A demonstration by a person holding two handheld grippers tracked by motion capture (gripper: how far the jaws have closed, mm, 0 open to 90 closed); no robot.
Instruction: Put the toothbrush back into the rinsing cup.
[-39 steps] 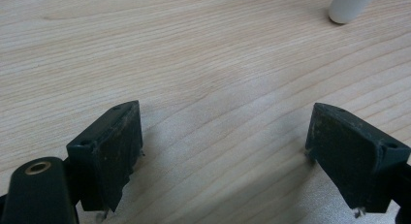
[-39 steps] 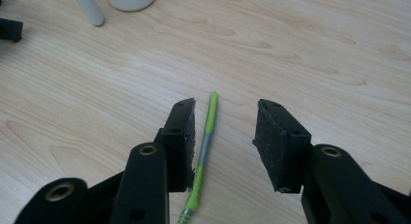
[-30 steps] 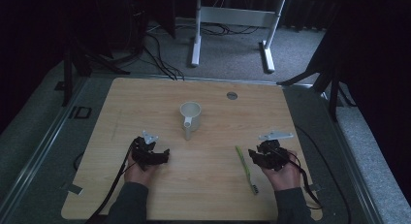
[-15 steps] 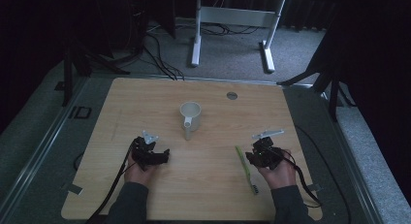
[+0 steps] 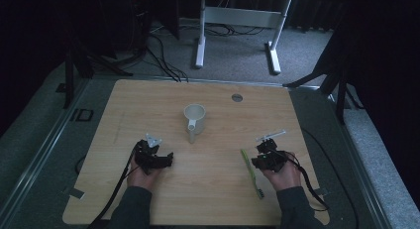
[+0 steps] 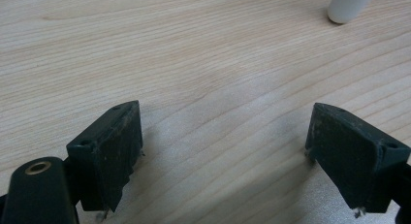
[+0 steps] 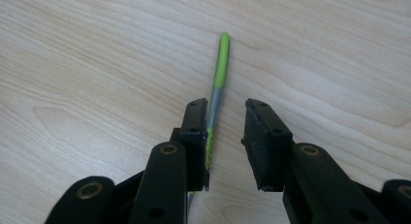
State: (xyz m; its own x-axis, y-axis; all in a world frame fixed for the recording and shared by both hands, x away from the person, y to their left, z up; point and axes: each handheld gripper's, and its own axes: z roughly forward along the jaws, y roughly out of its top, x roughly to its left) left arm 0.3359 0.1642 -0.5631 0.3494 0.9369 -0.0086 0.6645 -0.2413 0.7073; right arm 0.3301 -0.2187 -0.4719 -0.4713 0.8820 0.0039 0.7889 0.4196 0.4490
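A green toothbrush (image 7: 216, 90) lies flat on the wooden worktop (image 5: 208, 194), at its right front part, with its long axis running roughly away from the person. In the right gripper view the handle passes between the jaws of the right tongs (image 7: 225, 136): it lies against the inner face of the left jaw, while a clear gap separates it from the other jaw. The jaws have just been closing, with the toothbrush between them, but they do not clamp it yet. In the high view the right tongs (image 5: 261, 158) sit just right of the toothbrush (image 5: 250, 170), held low over the worktop by the person's right hand (image 5: 281, 175).

Well to the left, the left tongs (image 5: 166, 160) rest in the person's left hand (image 5: 142, 173) near the front of the worktop. In the left gripper view its jaws stand wide apart with nothing but bare wood between them (image 6: 223, 151).

Beyond both tongs, near the middle of the worktop, a white mug (image 5: 194, 118) stands upright, its handle pointing toward the person. A small round grey cap (image 5: 237, 97) is set into the worktop near its far edge.
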